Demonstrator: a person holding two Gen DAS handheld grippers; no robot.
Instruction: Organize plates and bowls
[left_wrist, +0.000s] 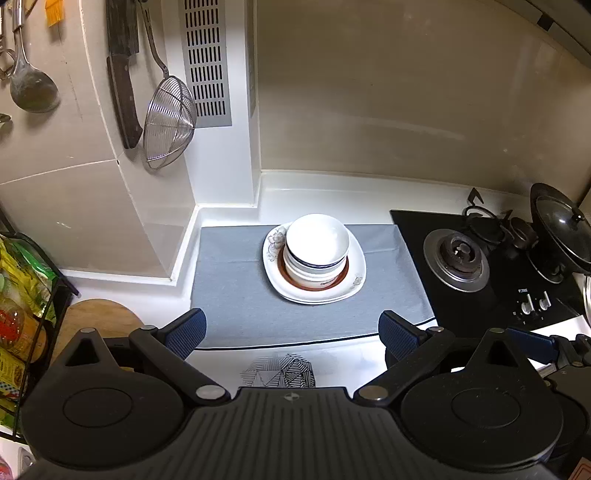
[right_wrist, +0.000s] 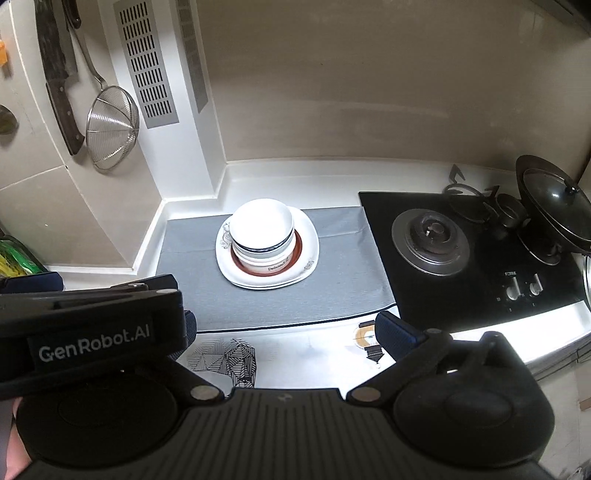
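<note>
A stack of white bowls (left_wrist: 317, 243) (right_wrist: 263, 225) sits on a red-rimmed plate, which rests on squarish white plates (left_wrist: 351, 288) (right_wrist: 306, 236) with a flower print. The stack stands on a grey mat (left_wrist: 236, 295) (right_wrist: 332, 291) at the back of the counter. My left gripper (left_wrist: 291, 332) is open and empty, held back from the stack above the mat's front edge. My right gripper (right_wrist: 284, 328) is open and empty, also short of the stack. The left gripper's body (right_wrist: 88, 332) covers the right view's left finger.
A black gas hob (left_wrist: 480, 273) (right_wrist: 461, 258) with a lidded wok (left_wrist: 561, 229) (right_wrist: 554, 206) lies right of the mat. A strainer (left_wrist: 170, 122) (right_wrist: 110, 125), knives and a ladle hang on the left wall. A rack of packets (left_wrist: 22, 295) and a wooden board (left_wrist: 99, 317) stand at left.
</note>
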